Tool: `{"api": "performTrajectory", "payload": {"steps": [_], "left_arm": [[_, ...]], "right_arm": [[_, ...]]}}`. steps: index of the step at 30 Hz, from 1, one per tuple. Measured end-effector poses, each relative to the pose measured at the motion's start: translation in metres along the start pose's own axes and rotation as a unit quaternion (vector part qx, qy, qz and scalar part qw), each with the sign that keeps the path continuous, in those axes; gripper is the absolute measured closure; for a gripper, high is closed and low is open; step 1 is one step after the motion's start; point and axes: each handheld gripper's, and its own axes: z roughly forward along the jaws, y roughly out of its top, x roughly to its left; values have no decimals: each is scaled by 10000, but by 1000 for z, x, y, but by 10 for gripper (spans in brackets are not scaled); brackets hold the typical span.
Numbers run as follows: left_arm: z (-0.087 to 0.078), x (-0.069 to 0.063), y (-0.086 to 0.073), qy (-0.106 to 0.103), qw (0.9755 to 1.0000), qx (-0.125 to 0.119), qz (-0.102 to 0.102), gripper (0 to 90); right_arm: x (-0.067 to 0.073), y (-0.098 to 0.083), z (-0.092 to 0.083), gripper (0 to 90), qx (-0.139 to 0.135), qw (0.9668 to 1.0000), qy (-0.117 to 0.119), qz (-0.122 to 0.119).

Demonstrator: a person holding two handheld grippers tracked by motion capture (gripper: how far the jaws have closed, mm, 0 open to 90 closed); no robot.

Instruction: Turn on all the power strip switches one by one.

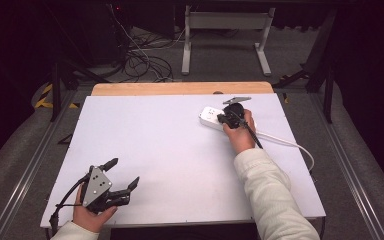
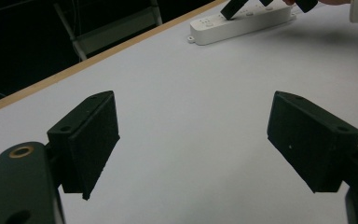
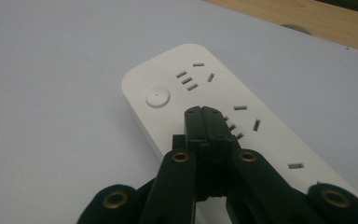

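White counter (image 1: 180, 165): our right claw (image 3: 208, 122), pressed together, aims at the power strip (image 3: 177, 93) button (image 3: 157, 98) in mid-frame; left claw (image 1: 122, 175) waits, spread apart, lower left

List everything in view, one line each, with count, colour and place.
white plastic power strip: one, white, far right of the table, under the right gripper
round button: one, white, near the strip's rounded end
power cord: one, white, trailing from the strip toward the table's right edge
table: one, pale top with a wooden far edge
left gripper: one, black, jaws open, near left corner
right gripper: one, black, jaws shut, over the strip's sockets
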Motion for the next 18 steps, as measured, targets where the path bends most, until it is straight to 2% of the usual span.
{"api": "performTrajectory", "payload": {"steps": [7, 14, 18], "left_arm": [[0, 0, 0, -20, 10000, 9, -19, 168], [-1, 0, 0, 5, 10000, 3, 39, 168], [-1, 0, 0, 14, 10000, 7, 24, 168]], "right_arm": [[9, 2, 1, 900, 74, 9994, -308, -157], [13, 4, 2, 900, 180, 9988, -428, -170], [9, 6, -2, 900, 141, 9994, -295, 69]]}}
